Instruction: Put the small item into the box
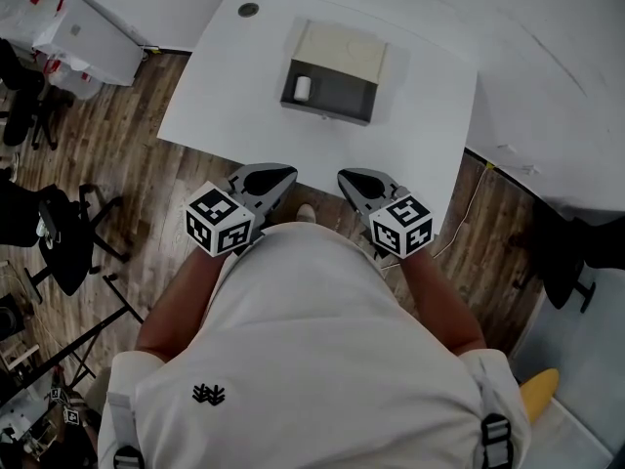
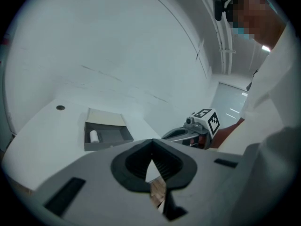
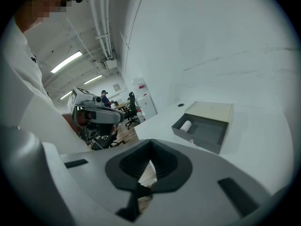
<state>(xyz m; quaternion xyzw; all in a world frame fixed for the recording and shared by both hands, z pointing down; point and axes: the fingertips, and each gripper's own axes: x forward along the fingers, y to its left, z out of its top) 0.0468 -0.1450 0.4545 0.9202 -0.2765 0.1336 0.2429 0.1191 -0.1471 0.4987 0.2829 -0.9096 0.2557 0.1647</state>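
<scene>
Close against the person's body, the left gripper and the right gripper hang side by side at the near edge of the white table. Each has its jaws pressed together on nothing. Farther off, the box sits open, well apart from both, with the small white roll lying in its left end. The placing looks done. At most, the next move would be a reach forward to close the box.

Table open all round the box
</scene>
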